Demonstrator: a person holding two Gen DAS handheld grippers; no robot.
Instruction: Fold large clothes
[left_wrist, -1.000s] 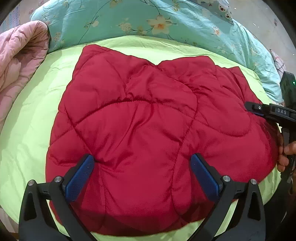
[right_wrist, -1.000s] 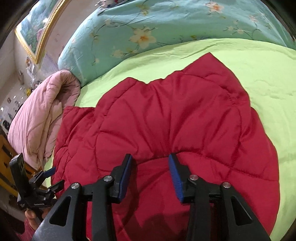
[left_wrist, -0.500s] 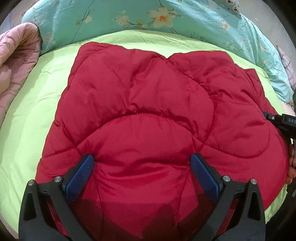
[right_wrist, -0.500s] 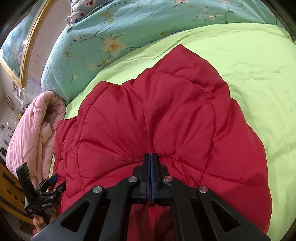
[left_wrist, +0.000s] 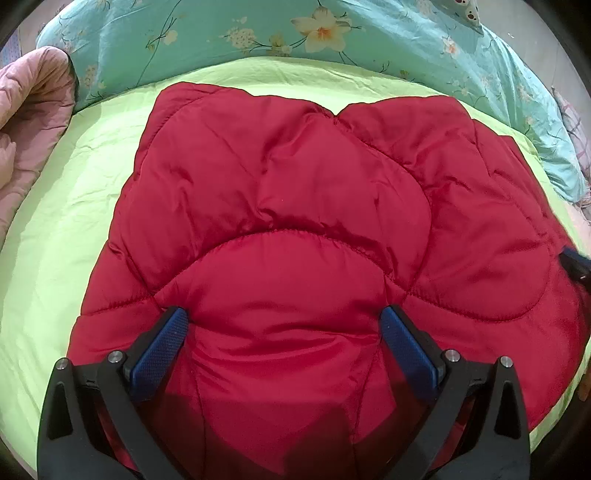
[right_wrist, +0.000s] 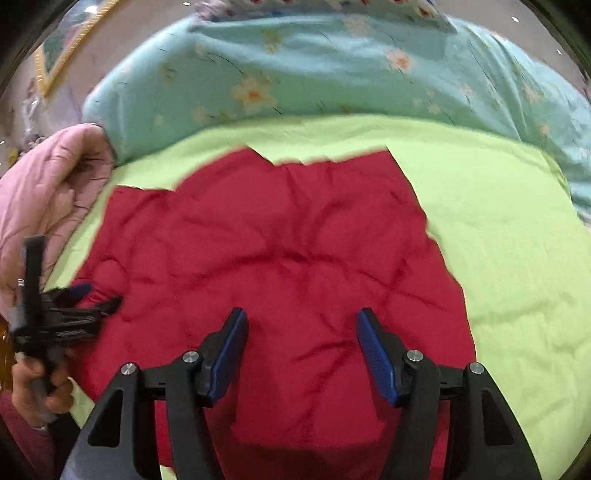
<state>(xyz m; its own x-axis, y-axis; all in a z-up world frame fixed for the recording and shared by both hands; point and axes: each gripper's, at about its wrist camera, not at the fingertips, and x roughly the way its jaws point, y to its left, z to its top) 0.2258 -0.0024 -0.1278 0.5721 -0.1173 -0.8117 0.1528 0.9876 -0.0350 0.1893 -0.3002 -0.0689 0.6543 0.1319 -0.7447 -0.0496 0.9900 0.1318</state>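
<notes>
A red quilted jacket (left_wrist: 295, 229) lies folded on the lime green bedsheet (left_wrist: 74, 184); it also shows in the right wrist view (right_wrist: 288, 251). My left gripper (left_wrist: 284, 332) is open, its blue pads pressed onto the jacket's near edge with a bulge of fabric between them. My right gripper (right_wrist: 301, 343) is open and empty, just above the jacket's near right part. The left gripper also shows at the left edge of the right wrist view (right_wrist: 85, 299), held by a hand.
A teal floral duvet (left_wrist: 314, 40) lies along the far side of the bed. A pink quilted garment (left_wrist: 26, 122) is bunched at the left; it also shows in the right wrist view (right_wrist: 48, 192). Bare green sheet (right_wrist: 517, 258) lies right of the jacket.
My right gripper, shut on the jacket fabric half a second ago, has opened and pulled back; its view is blurred by motion. My left gripper has moved lower onto the jacket, still open.
</notes>
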